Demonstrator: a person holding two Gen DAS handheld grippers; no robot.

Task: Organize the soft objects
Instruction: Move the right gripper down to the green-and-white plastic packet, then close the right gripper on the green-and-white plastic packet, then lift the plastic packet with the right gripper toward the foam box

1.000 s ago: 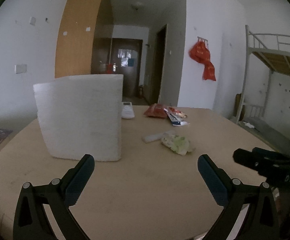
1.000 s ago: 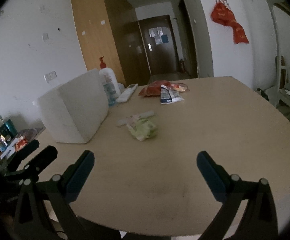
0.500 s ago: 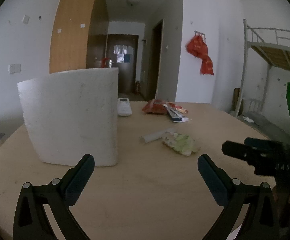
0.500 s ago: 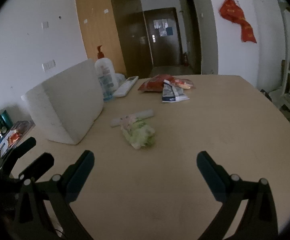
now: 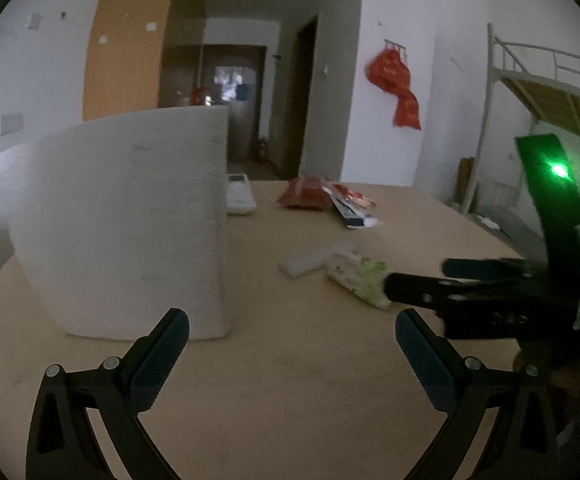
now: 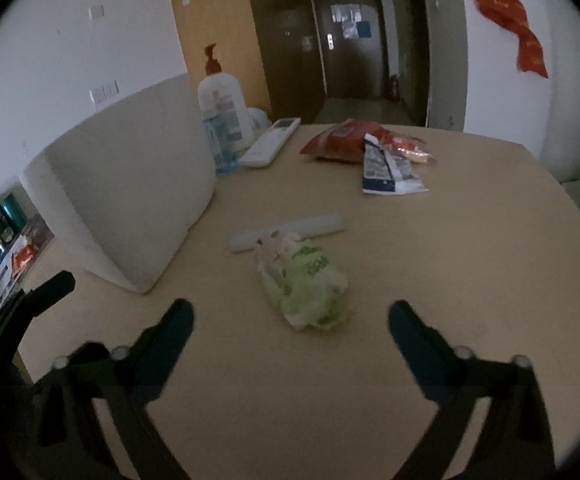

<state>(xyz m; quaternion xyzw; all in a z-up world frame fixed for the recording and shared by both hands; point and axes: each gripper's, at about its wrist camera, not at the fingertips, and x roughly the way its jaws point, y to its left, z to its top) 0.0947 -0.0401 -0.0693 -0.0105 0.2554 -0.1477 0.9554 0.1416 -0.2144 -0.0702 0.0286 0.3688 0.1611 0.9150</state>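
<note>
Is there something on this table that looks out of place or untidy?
Yes. A crumpled green packet lies loose mid-table, touching a white stick. At the far edge, a red snack bag and a blue-white wrapper lie overlapping in a heap. Nothing looks spilled.

On the counter (image 6: pixel 470 280): one white foam block (image 6: pixel 129 200), one green soft packet (image 6: pixel 306 284), one white tube (image 6: pixel 290 230), one pump bottle (image 6: pixel 219 116), one remote control (image 6: pixel 269 142), one red snack bag (image 6: pixel 338 140), one blue-and-white wrapper (image 6: pixel 386 170); two grippers, left gripper (image 5: pixel 290 348) and right gripper (image 6: pixel 290 334).
</note>
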